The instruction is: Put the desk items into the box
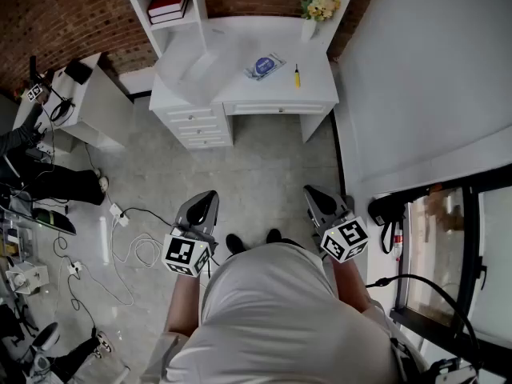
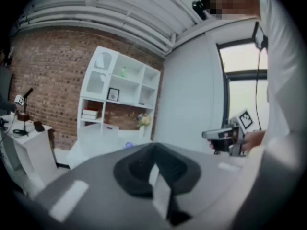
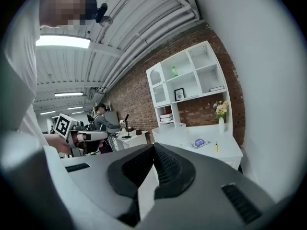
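Holding my left hand-held gripper (image 1: 205, 200) and right hand-held gripper (image 1: 314, 194) closed, empty; blue packet (image 1: 264, 66) lies far ahead on the bench (image 1: 272, 96), midway between them.

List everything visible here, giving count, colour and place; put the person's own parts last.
desk: one, white, against the brick wall
box: one, clear, on the desk, left
packet: one, blue, on the desk, right of box
tool: one, yellow, right of packet
vase of flowers: one, white, yellow blooms, desk's back right
books: stack, red and white, shelf above desk
side table: one, white, left of desk
cables: several, white and black, floor at left
left gripper: one, grey, shut, empty
right gripper: one, grey, shut, empty
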{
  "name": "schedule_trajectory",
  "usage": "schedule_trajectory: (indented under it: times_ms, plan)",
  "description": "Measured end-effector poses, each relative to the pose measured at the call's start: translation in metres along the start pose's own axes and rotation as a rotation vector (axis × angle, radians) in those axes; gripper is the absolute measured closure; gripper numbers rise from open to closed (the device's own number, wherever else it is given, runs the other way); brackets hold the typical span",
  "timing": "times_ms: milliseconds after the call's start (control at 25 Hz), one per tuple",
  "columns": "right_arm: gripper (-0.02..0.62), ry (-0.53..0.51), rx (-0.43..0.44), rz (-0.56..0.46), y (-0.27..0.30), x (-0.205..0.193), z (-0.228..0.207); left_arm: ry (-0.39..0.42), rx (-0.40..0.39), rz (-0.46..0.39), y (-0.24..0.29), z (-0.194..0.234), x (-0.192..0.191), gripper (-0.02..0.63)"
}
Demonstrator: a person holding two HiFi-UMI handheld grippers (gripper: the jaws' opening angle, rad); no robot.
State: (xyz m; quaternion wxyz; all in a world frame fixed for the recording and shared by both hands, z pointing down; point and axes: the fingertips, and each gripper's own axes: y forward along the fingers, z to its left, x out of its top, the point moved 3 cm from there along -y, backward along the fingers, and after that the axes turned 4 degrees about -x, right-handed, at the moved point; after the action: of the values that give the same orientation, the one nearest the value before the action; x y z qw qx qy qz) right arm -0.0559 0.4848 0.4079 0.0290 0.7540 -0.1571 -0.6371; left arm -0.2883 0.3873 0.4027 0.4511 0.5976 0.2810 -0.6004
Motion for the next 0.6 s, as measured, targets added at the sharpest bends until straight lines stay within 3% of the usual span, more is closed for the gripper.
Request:
schedule_trajectory:
  times_ms: [600]
  plan:
    - [0.592,0.015,0.019,0.011,-0.006,-0.004,-0.005,0.019,0.011,0.033,0.000,-0.010,-0.007,0.601]
